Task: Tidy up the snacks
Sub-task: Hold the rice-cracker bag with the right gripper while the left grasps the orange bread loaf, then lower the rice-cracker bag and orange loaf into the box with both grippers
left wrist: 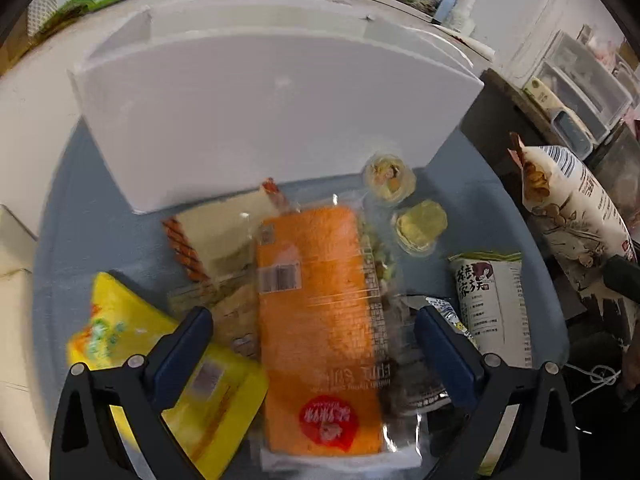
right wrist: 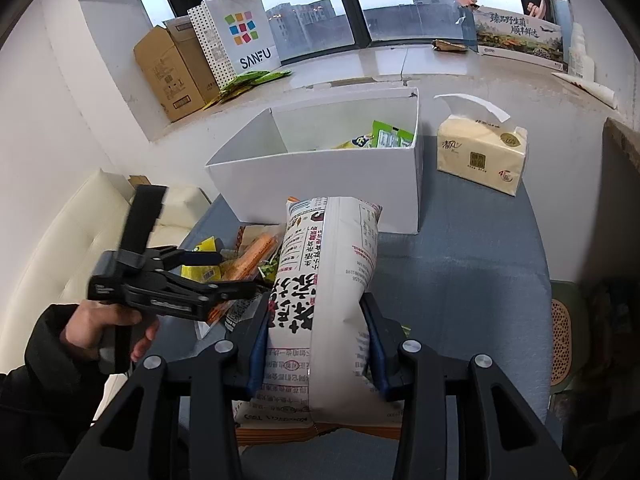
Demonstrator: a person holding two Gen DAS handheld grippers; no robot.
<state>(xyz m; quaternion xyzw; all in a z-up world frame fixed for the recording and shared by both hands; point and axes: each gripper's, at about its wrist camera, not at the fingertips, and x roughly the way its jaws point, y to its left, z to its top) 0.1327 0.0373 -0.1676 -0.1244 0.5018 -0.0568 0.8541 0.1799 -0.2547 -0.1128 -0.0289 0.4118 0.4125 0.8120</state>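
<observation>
My left gripper (left wrist: pixel 312 320) is open, its blue pads on either side of an orange snack pack (left wrist: pixel 316 312) lying on the blue table, not touching it. A yellow bag (left wrist: pixel 160 360), a beige striped pack (left wrist: pixel 216 236), two small jelly cups (left wrist: pixel 390 178) and a green-topped white packet (left wrist: pixel 496 300) lie around it. My right gripper (right wrist: pixel 316 324) is shut on a large white snack bag (right wrist: pixel 328 280) with black lettering, held above the table in front of the white box (right wrist: pixel 320 176). That bag also shows at the right of the left wrist view (left wrist: pixel 572 216). The box holds green packets (right wrist: pixel 384 138).
A tissue pack (right wrist: pixel 480 152) stands right of the box. Cardboard boxes (right wrist: pixel 176 68) and a SANFU paper bag (right wrist: pixel 240 32) stand on the window sill. A cream sofa (right wrist: pixel 60 240) is left of the table. The left gripper (right wrist: pixel 176 280) shows over the snack pile.
</observation>
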